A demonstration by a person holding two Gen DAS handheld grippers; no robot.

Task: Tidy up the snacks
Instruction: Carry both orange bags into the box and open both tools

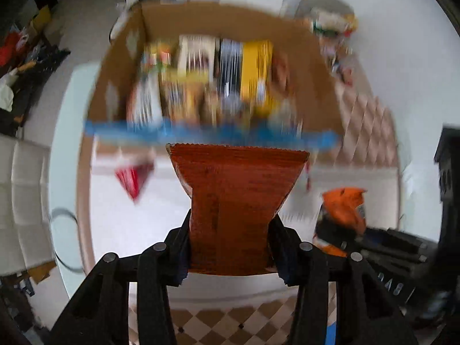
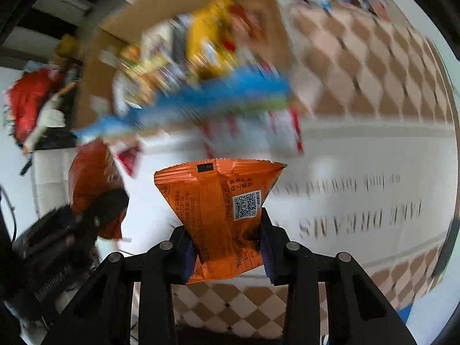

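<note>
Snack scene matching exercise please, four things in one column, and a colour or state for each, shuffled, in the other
1. left gripper
2. right gripper
3. cardboard box
4. rug

A. full of assorted snacks
B. shut on the orange packet with a QR code
C. tan and white diamond pattern
D. shut on the brown-red packet

Pairs: 1-D, 2-B, 3-A, 4-C

Bright, even daylight for you. Beyond your fingers, the open brown cardboard box (image 1: 218,28) smears with motion blur; the gripped packets stay sharp. Fisheye bends and darkens the edges.
</note>
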